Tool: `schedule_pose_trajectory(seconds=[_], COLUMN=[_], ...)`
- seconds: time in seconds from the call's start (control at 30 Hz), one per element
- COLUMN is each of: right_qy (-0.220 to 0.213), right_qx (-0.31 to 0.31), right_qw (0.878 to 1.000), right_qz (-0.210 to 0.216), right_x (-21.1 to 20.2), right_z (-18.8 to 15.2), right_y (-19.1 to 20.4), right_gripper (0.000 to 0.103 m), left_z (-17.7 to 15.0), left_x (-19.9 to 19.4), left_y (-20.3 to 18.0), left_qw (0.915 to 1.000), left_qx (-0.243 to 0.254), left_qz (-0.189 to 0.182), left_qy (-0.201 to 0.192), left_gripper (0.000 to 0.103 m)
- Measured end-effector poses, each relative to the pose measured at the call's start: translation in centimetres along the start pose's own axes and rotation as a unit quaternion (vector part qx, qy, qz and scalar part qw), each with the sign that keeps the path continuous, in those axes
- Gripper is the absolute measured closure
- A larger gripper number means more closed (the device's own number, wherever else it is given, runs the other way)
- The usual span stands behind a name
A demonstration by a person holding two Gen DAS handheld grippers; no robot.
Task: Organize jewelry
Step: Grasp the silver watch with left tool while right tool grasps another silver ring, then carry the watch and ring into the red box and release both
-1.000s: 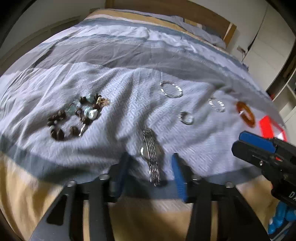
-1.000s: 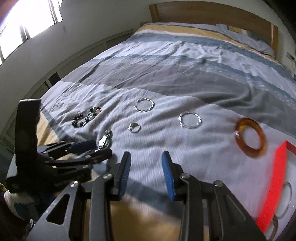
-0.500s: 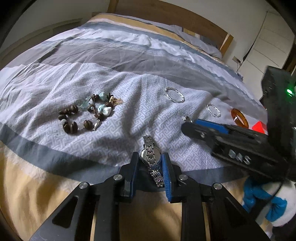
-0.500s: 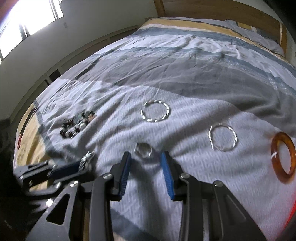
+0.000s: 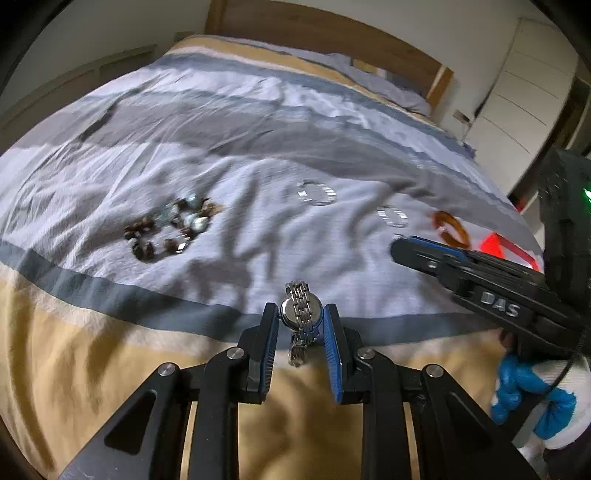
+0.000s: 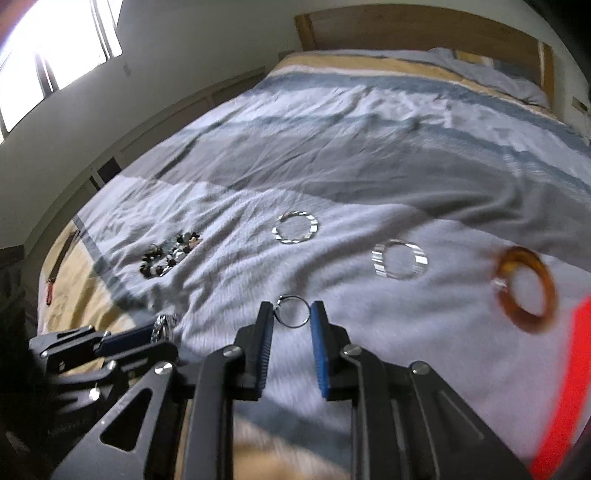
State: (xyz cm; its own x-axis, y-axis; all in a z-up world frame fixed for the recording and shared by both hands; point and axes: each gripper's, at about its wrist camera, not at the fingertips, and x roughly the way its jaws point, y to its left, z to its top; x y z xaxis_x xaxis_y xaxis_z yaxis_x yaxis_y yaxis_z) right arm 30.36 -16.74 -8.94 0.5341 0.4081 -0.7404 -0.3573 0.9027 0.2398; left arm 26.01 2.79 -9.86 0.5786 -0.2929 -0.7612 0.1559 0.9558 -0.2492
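My left gripper (image 5: pixel 300 315) is shut on a silver wristwatch (image 5: pixel 297 310) and holds it lifted above the bed's near edge, its metal band hanging down. My right gripper (image 6: pixel 291 314) is shut on a small silver ring (image 6: pixel 293 311) just above the bedspread. The right gripper also shows at the right of the left wrist view (image 5: pixel 461 266), and the left gripper shows at the lower left of the right wrist view (image 6: pixel 122 339). A beaded bracelet (image 5: pixel 166 229) lies on the bedspread to the left.
Two silver bangles (image 6: pixel 295 227) (image 6: pixel 399 258) and an amber bangle (image 6: pixel 526 288) lie in a row on the grey patterned bedspread (image 6: pixel 351 166). A red object (image 6: pixel 569 369) sits at the right edge. A wooden headboard (image 6: pixel 406 26) stands at the far end.
My left gripper closed on the watch and lifted it off the bedspread. My right gripper moved forward to the small ring and closed on it.
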Motion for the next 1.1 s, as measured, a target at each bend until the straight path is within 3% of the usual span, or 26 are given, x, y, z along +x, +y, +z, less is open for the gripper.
schedule_pose_trajectory(seconds=[0.33, 0.5, 0.7, 0.9, 1.1], right_qy=[-0.042, -0.032, -0.008, 0.027, 0.052], right_qx=[0.046, 0.079, 0.125, 0.131, 0.116], right_qw=[0.996, 0.990, 0.981, 0.978, 0.978], right_qz=[-0.058, -0.110, -0.151, -0.158, -0.164], right_x=[-13.2, -17.9, -20.0, -19.1, -18.0], right_z=[-4.9, -8.8, -12.7, -14.7, -15.2], right_y=[-8.3, -14.5, -21.0, -23.6, -23.8], right_gripper=[0.084, 0.084, 0.084, 0.084, 0.083], left_z=[-0.1, -0.7, -1.6, -2.7, -3.5], left_x=[-1.5, -0.8, 2.3, 6.9, 9.9], left_y=[-10.5, -17.7, -26.7, -31.9, -32.2], left_qw=[0.9955, 0.9862, 0.9718, 0.9660, 0.9670], left_qx=[0.056, 0.100, 0.152, 0.179, 0.183], left_qz=[-0.076, -0.130, -0.172, -0.159, -0.126], left_qy=[0.005, 0.020, 0.052, 0.098, 0.125], left_gripper=[0.079, 0.079, 0.079, 0.079, 0.079])
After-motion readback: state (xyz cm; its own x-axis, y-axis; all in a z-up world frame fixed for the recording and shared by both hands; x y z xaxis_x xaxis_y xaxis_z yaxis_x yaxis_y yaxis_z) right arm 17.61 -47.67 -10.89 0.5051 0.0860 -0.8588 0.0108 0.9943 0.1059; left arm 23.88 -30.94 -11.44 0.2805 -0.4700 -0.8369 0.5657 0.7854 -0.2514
